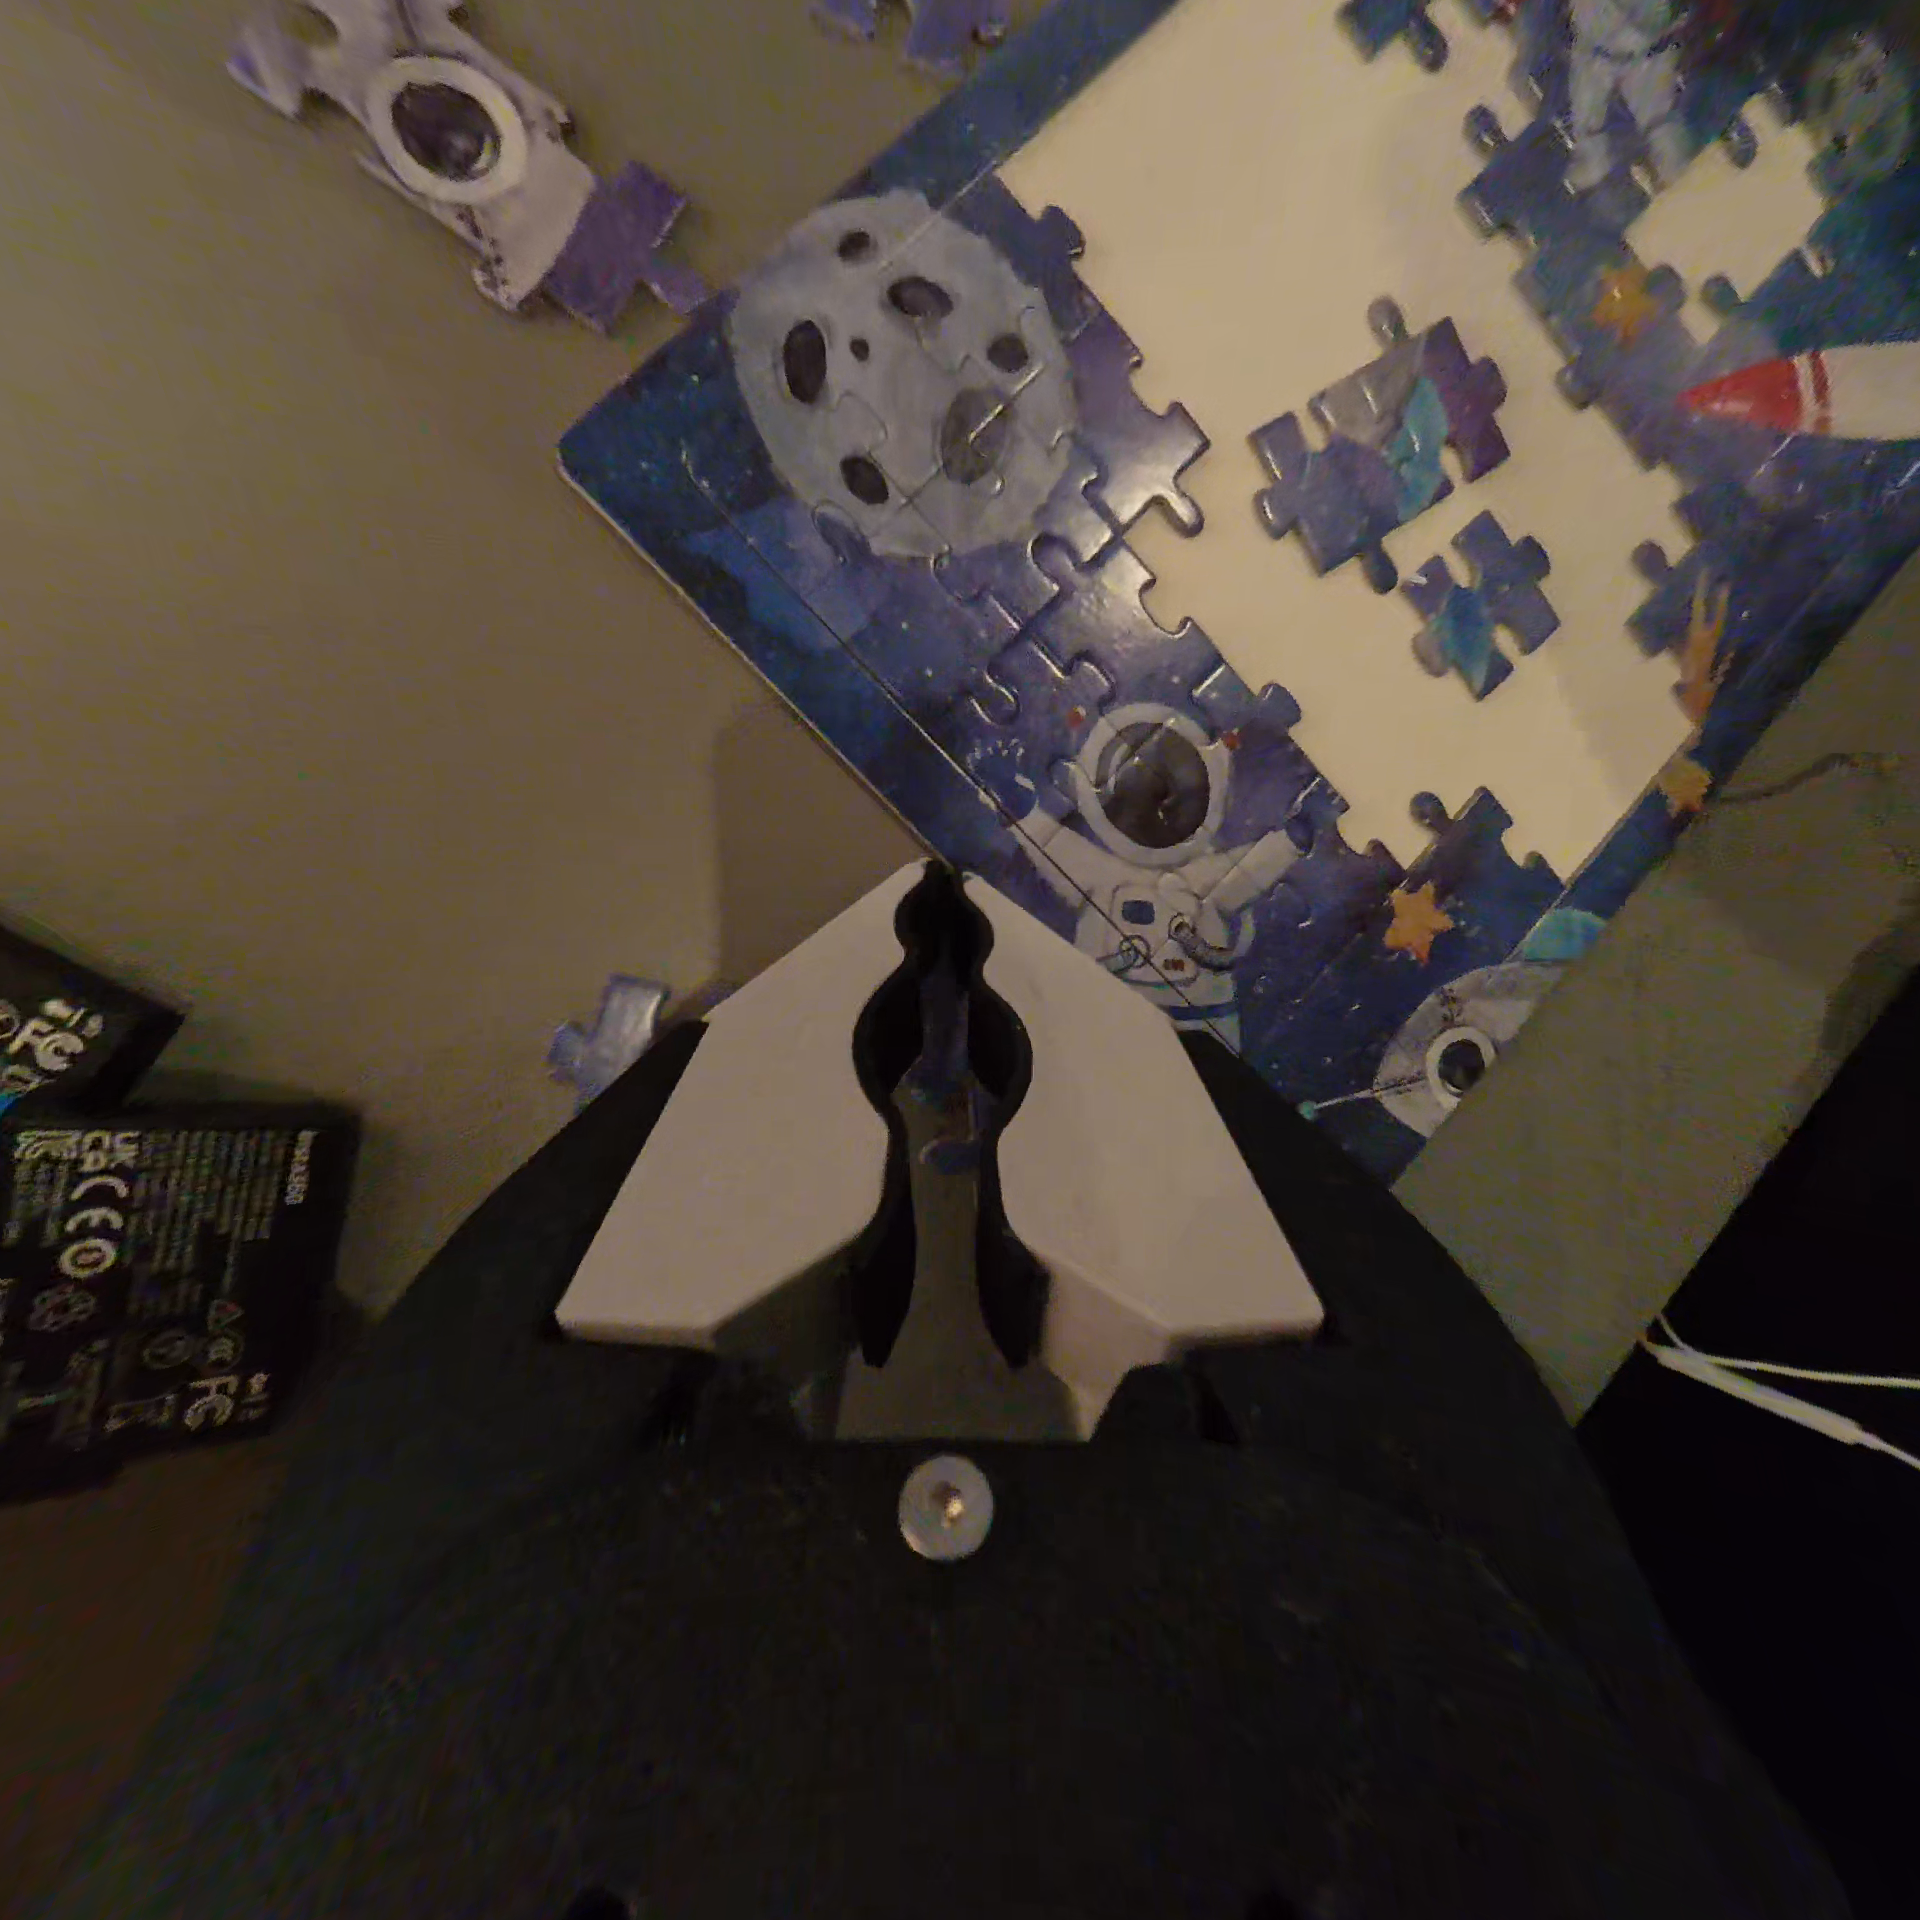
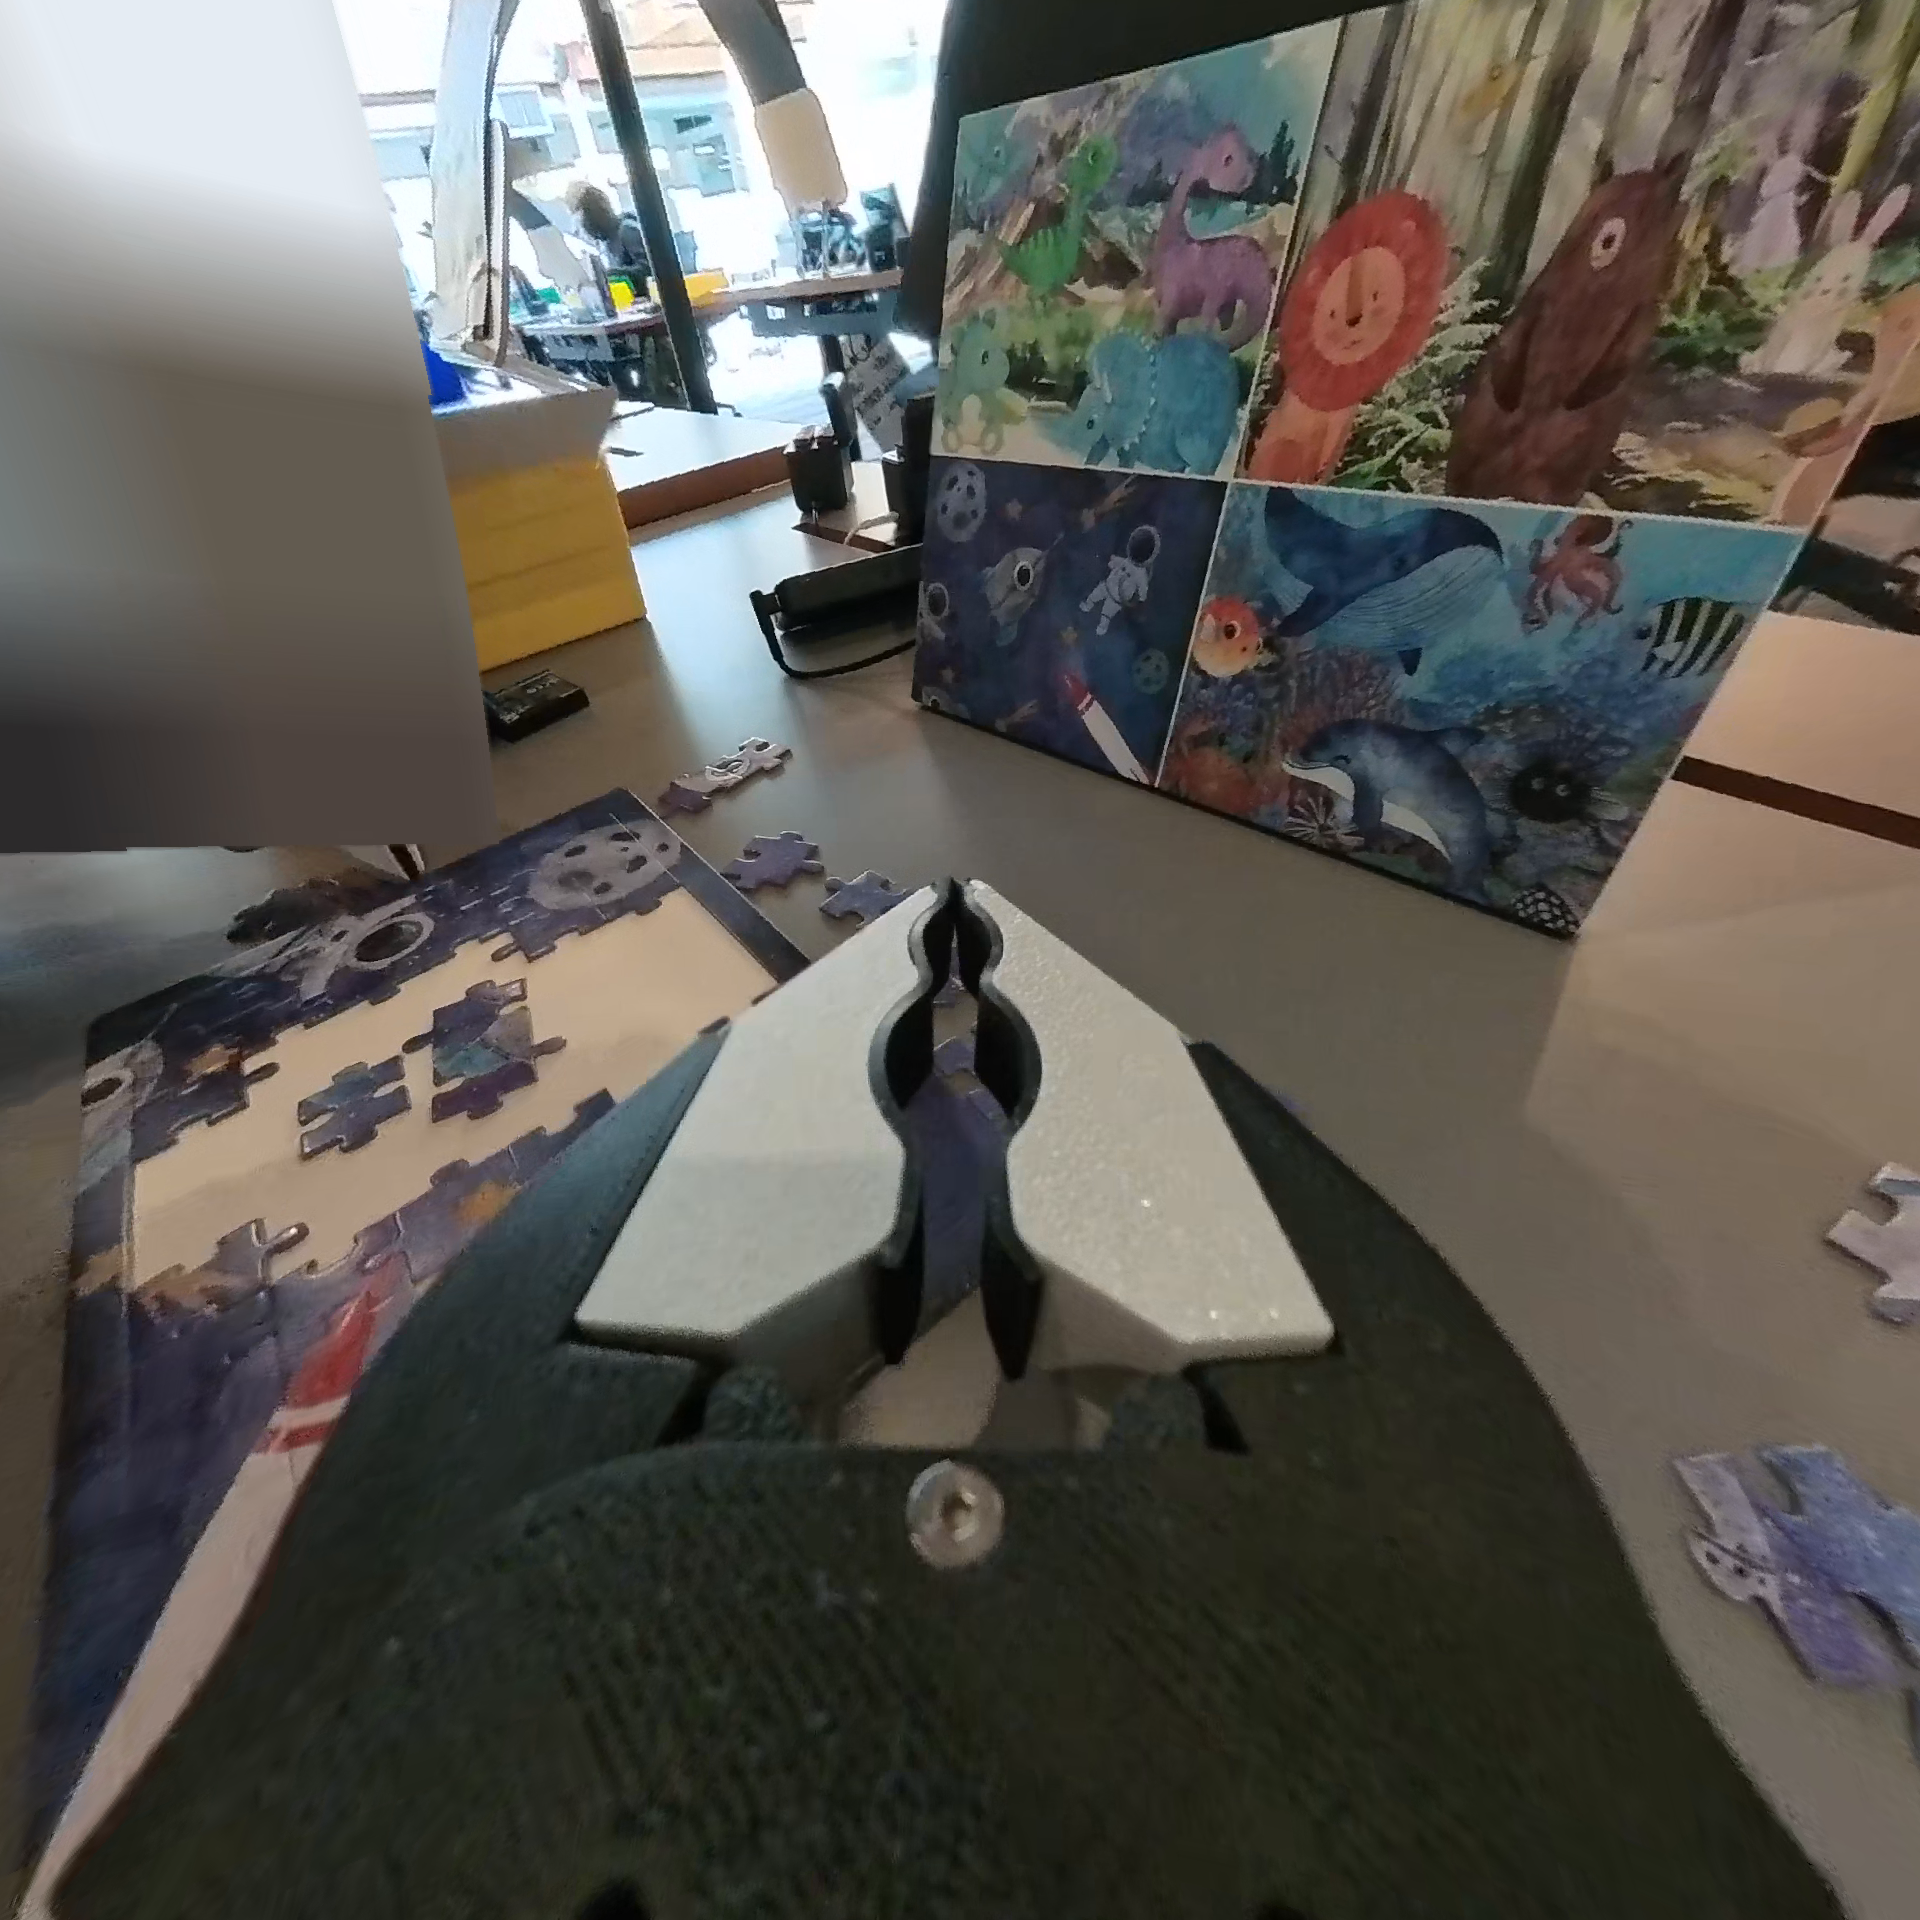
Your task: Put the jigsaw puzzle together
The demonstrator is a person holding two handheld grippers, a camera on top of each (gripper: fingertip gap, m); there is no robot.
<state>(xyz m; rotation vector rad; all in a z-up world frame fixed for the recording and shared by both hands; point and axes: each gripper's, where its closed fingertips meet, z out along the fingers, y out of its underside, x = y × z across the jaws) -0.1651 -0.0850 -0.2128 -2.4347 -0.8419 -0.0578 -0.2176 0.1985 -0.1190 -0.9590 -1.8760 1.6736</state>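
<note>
Left gripper [image 1: 943, 894]: jaws clenched, empty as far as visible; puzzle board [image 1: 665, 525] just ahead of its tips. Right gripper [image 2: 961, 896]: jaws pinch a purple puzzle piece [image 2: 951, 1164], left of loose pieces [image 2: 1813, 1558]. Judged light, thin card, bendable; grip flat body, not tabs.

The work surface is a matte grey-beige tabletop [image 2: 1299, 1039]. Behind it stands a second table with a pale top and brown edge [image 2: 696, 457]. A stack of yellow foam blocks with a white top layer [image 2: 540, 540] rests on the grey tabletop, left of centre. Large windows with dark vertical frames [image 2: 644, 208] admit bright daylight. Further wooden desks [image 2: 800, 291] carrying assorted equipment stand near the windows.
</note>
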